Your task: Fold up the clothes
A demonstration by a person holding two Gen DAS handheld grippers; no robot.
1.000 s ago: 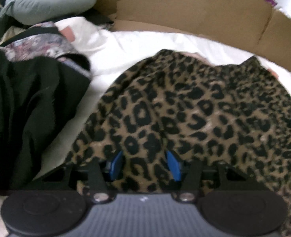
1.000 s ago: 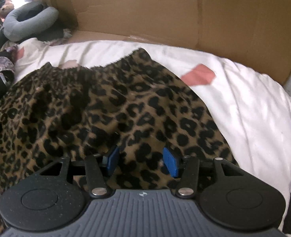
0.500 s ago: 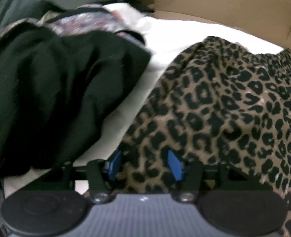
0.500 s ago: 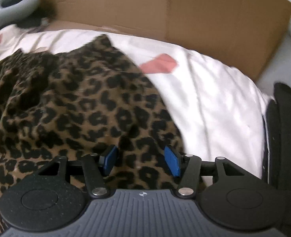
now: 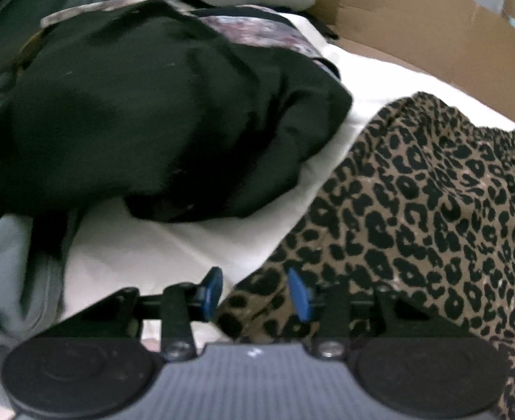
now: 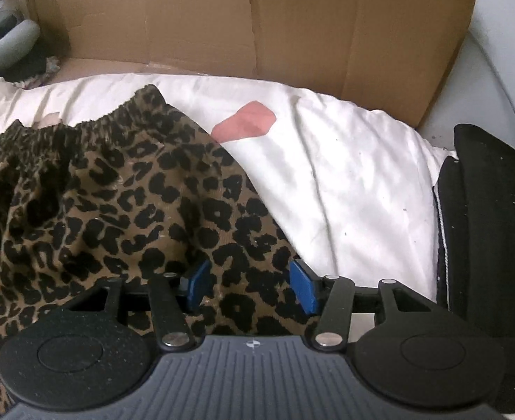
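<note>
At the far left, a heaped black garment (image 5: 145,122) lies on the white bedsheet (image 5: 159,241), apart from the task's piece. Just right of it, the left gripper (image 5: 253,292) sits at the near left corner of the leopard-print brown-and-black fabric garment (image 5: 432,210); its blue fingers (image 5: 212,288) stand parted with the corner's folds between them, not visibly pinched. The garment is spread across the sheet, its gathered elastic waistband (image 6: 92,122) at the far side. Further right, the right gripper (image 6: 252,285) straddles the near right edge, fingers (image 6: 303,287) likewise apart and the cloth loose between them. Behind runs a brown cardboard wall (image 6: 257,24); a black cushion-like edge (image 6: 485,227) lies at the far right. The fabric looks thin, soft and limp, so it will probably sag and drape. The two near corners seem the sensible holds.
</note>
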